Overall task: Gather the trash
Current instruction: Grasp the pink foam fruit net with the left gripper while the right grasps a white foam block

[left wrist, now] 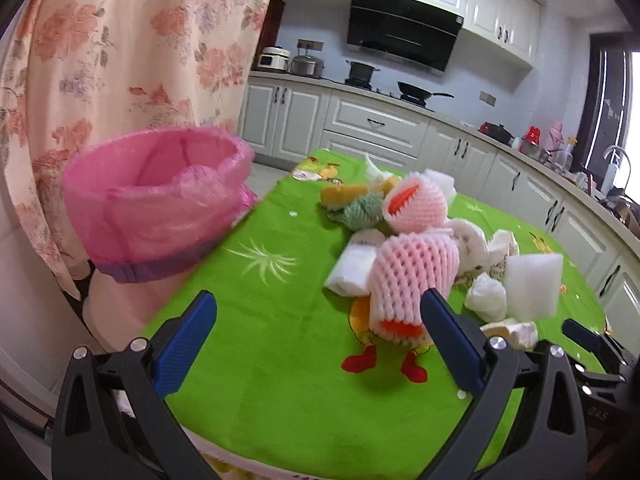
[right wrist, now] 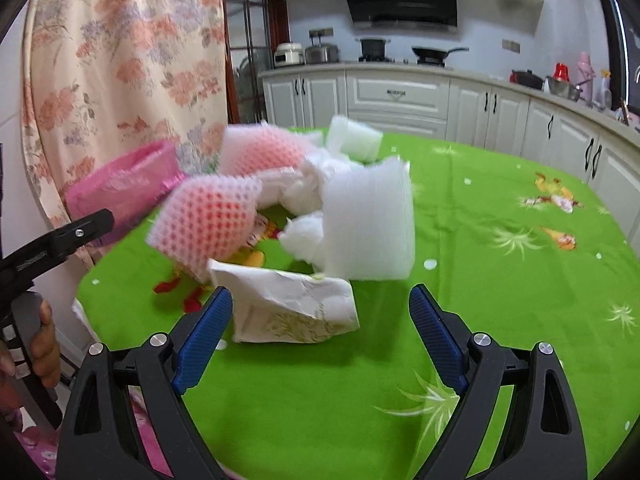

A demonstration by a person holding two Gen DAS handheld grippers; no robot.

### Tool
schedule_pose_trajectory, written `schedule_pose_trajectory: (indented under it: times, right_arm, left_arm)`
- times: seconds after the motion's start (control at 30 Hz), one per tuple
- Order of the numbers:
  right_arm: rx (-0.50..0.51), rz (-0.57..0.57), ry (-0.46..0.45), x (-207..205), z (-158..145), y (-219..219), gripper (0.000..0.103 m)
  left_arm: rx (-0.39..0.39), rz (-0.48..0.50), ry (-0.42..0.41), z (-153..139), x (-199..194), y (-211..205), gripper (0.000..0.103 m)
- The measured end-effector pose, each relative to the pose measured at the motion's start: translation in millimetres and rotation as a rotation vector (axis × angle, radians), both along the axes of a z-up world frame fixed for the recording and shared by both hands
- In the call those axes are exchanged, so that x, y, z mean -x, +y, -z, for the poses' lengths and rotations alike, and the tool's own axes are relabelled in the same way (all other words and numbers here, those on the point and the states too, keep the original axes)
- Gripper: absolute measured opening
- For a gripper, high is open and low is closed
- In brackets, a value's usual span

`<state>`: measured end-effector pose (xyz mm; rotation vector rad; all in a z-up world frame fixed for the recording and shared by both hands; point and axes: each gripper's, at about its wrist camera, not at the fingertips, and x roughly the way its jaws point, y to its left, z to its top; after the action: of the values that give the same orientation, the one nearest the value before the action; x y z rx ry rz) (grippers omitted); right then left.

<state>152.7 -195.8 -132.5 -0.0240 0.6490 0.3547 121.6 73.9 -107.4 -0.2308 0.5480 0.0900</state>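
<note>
A heap of trash lies on the green tablecloth (left wrist: 280,392): two pink foam fruit nets (left wrist: 412,280) (right wrist: 208,220), white foam blocks (left wrist: 532,284) (right wrist: 368,224), crumpled tissues (left wrist: 486,296), a crumpled paper wrapper (right wrist: 292,308) and a green yarn ball (left wrist: 362,210). A bin lined with a pink bag (left wrist: 160,204) (right wrist: 120,188) stands off the table's left edge. My left gripper (left wrist: 320,336) is open, its right finger beside the near pink net. My right gripper (right wrist: 320,336) is open just before the paper wrapper, holding nothing.
A floral curtain (left wrist: 128,48) hangs behind the bin. White kitchen cabinets (left wrist: 376,120) with pots, a pan and bottles on the counter run along the back and right. A hand (right wrist: 44,344) holds the other gripper at the left in the right wrist view.
</note>
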Motion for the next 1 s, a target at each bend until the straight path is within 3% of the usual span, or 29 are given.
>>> schedule_pose_trajectory:
  times: [0.1,0.27,0.4,0.57,0.67,0.73,0.87,0.97,1.0]
  right_arm:
    - [-0.002,0.018,0.021,-10.9,4.2,-2.6,0.084]
    - [-0.100,0.060,-0.034,-10.3,-14.7,-20.5,0.084]
    - [-0.061,0.102,-0.081,-26.0,-30.3,-19.9,0.084]
    - [-0.022,0.113,-0.038,-51.0,-20.6,-16.9,0.082]
    - [-0.058,0.113,0.011,-59.2,-10.2,-21.2,0.071]
    - [-0.067,0.113,0.024,-60.1,-6.2,-22.2,0.052]
    - [-0.091,0.100,0.032,-58.3,-1.6,-27.1,0.037]
    - [-0.105,0.100,0.015,-53.6,-2.9,-31.5,0.031]
    - [-0.103,0.099,0.006,-51.3,-4.1,-32.2,0.030]
  left_arm:
    - [-0.049,0.029,-0.003,4.7,-3.3,-8.4,0.098]
    - [-0.101,0.053,-0.037,1.5,-8.4,-26.5,0.098]
    - [-0.101,0.077,-0.049,-4.0,-16.8,-41.9,0.098]
    - [-0.141,0.090,-0.031,-0.6,-34.1,-59.9,0.098]
    - [-0.138,0.102,0.000,4.8,-46.4,-63.4,0.098]
    - [-0.134,0.113,0.017,8.7,-54.6,-68.4,0.094]
    - [-0.153,0.120,0.045,12.2,-75.7,-77.2,0.093]
    - [-0.171,0.144,0.075,17.8,-90.3,-85.7,0.079]
    - [-0.171,0.152,0.081,19.5,-91.8,-87.0,0.068]
